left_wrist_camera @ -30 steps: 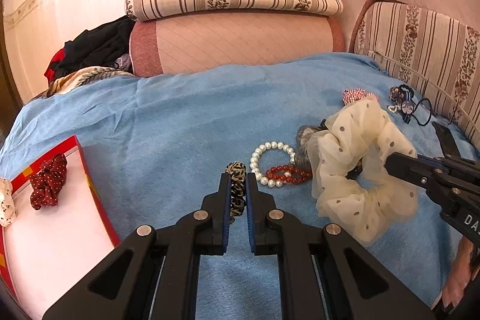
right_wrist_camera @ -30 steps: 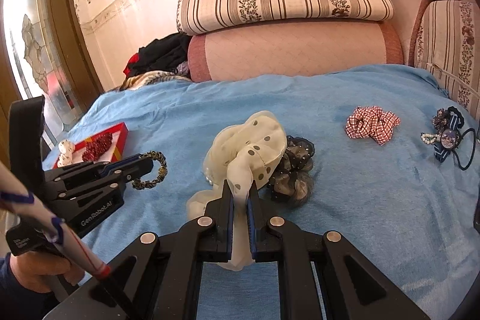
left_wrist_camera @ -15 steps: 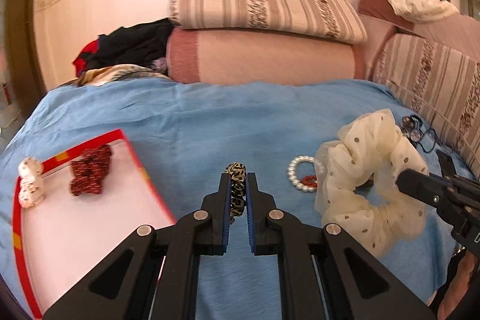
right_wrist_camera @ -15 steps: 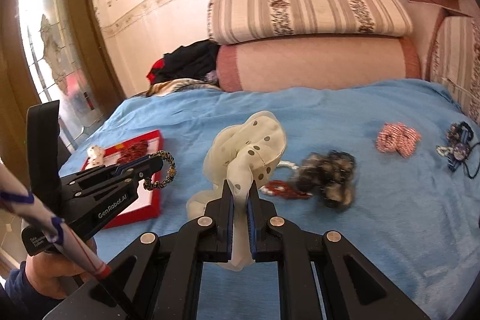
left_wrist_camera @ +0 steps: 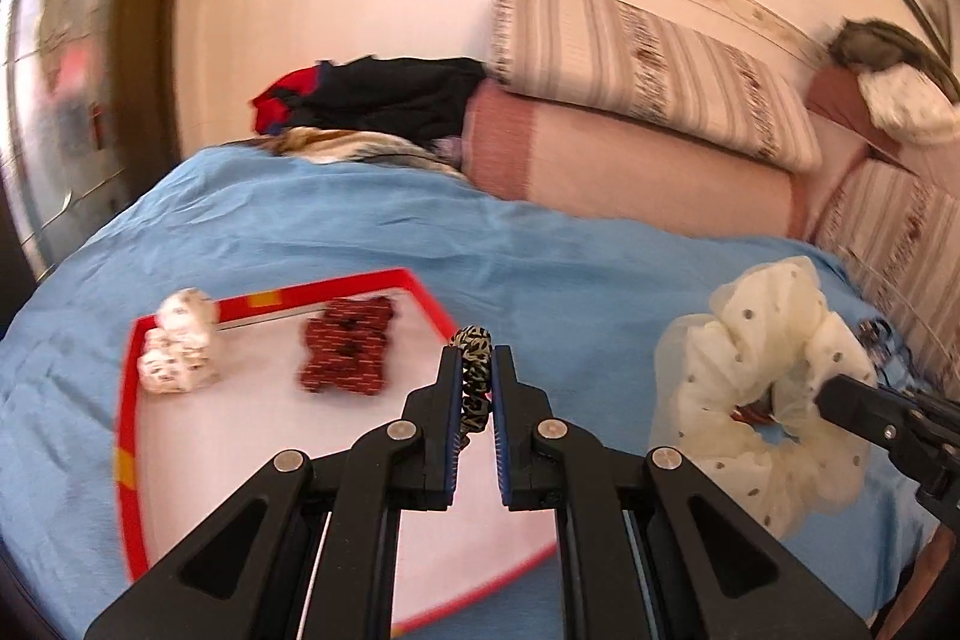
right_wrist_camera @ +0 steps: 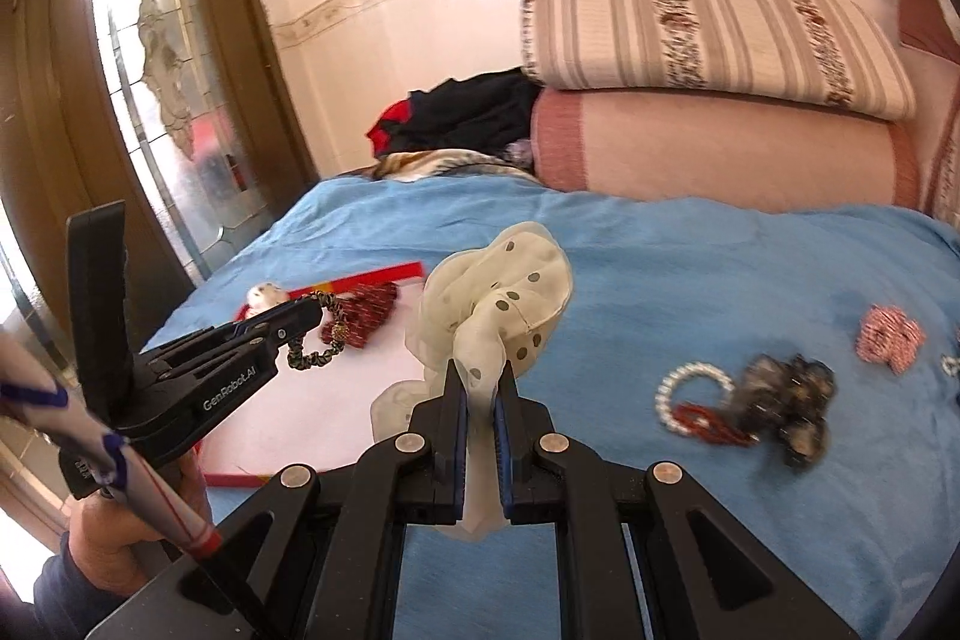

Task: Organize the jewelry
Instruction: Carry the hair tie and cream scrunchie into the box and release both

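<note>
My left gripper (left_wrist_camera: 477, 361) is shut on a black-and-cream patterned hair tie (left_wrist_camera: 474, 376), held above the right part of a red-rimmed white tray (left_wrist_camera: 129, 436). On the tray lie a dark red scrunchie (left_wrist_camera: 345, 352) and a white patterned one (left_wrist_camera: 180, 352). My right gripper (right_wrist_camera: 480, 376) is shut on a cream dotted scrunchie (right_wrist_camera: 498, 304), lifted over the blue bedspread just right of the tray (right_wrist_camera: 360, 280). In the right wrist view the left gripper (right_wrist_camera: 306, 319) dangles the hair tie (right_wrist_camera: 315, 355) over the tray.
On the blue bedspread (right_wrist_camera: 690, 268) lie a pearl bracelet (right_wrist_camera: 690, 382), red beads (right_wrist_camera: 708, 421), a dark scrunchie (right_wrist_camera: 792, 400) and a red-white scrunchie (right_wrist_camera: 888, 337). Cushions (right_wrist_camera: 720, 100) and a clothes pile (right_wrist_camera: 468, 112) line the back. A door (right_wrist_camera: 156, 70) stands at left.
Both grippers swung left and rose, carrying their pieces. The tray now lies under the left gripper, and the jewelry pile has slid to the right in the right wrist view.
</note>
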Demonstrator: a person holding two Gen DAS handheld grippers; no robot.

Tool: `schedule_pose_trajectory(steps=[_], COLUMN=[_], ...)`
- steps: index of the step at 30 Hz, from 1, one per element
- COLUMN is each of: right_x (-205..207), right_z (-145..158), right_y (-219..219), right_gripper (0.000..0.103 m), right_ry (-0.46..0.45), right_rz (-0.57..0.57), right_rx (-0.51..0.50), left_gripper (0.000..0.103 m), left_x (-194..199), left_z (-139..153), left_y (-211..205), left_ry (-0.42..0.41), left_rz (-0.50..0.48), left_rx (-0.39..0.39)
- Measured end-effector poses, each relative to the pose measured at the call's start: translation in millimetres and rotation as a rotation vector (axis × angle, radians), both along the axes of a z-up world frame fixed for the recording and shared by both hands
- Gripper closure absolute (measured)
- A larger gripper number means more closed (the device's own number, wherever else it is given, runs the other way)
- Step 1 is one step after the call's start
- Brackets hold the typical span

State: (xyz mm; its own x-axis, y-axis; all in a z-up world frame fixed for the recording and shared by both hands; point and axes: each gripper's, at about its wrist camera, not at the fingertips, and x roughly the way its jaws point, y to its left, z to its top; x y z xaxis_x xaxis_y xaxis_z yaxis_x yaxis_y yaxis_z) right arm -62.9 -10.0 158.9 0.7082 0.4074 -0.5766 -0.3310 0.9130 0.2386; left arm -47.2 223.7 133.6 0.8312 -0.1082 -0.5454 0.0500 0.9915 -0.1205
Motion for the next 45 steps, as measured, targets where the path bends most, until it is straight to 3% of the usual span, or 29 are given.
schedule_pose_trajectory(steps=[6,16,29,36,45], right_x=[14.1,51.7,86.6,103.3,120.4], right_z=[4.9,-9.4,-57.0,-76.9,-85.9], right_y=[37.9,112.5,160.4,163.9,161.5], right_gripper=[0.094,0.094,0.094,0.094,0.094], right_ry=[0.010,0.079,0.220,0.287,0.296], right_rz=[0.079,0.206,0.272,0.243,0.183], right_rx=[0.019,0.038,0.000,-0.010,-0.047], left_gripper=[0.094,0.094,0.094,0.094,0.094], left_x=[7.9,15.0,33.7,42.1,51.5], left_z=[1.2,-22.7,-44.7,-55.6,-65.0], left_y=[56.7,131.4,132.8,125.2,120.9], left_ry=[0.019,0.131,0.229,0.279,0.311], left_rz=[0.109,0.286,0.341,0.344,0.364], left_rx=[-0.061,-0.134,-0.107,-0.073,-0.047])
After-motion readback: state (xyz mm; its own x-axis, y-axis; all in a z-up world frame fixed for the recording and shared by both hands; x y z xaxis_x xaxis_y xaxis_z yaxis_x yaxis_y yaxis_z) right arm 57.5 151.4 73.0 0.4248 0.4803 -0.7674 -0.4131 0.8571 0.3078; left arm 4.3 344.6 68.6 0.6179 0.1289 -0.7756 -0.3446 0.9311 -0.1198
